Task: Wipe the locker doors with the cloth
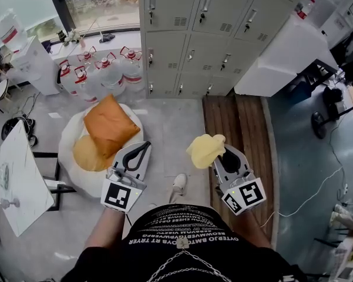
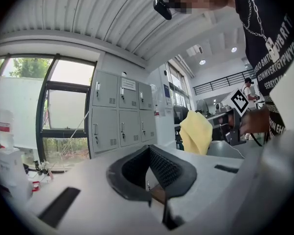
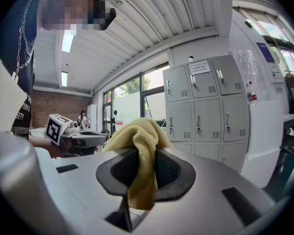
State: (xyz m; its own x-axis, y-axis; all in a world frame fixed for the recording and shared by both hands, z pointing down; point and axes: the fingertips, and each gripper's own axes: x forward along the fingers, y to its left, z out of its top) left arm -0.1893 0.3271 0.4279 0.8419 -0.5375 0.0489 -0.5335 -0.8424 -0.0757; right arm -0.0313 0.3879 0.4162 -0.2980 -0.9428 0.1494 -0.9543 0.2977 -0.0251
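Note:
The grey lockers point(image 1: 205, 34) stand across the room ahead of me, all doors closed; they also show in the left gripper view point(image 2: 120, 114) and the right gripper view point(image 3: 205, 106). A yellow cloth point(image 1: 205, 150) is bunched in my right gripper point(image 1: 224, 153), which is shut on it. In the right gripper view the cloth point(image 3: 139, 141) hangs down between the dark pads of that gripper point(image 3: 146, 155). My left gripper point(image 1: 144, 148) is held level beside it, shut with nothing in it point(image 2: 147, 153). From there the cloth point(image 2: 195, 132) shows to the right.
Several water jugs point(image 1: 103, 69) stand by the window left of the lockers. An orange cushion point(image 1: 108, 125) lies on a white beanbag point(image 1: 70, 145) at the left front. A white table point(image 1: 17, 175) is at far left, a white cabinet point(image 1: 288, 51) and a fan point(image 1: 320, 122) at right.

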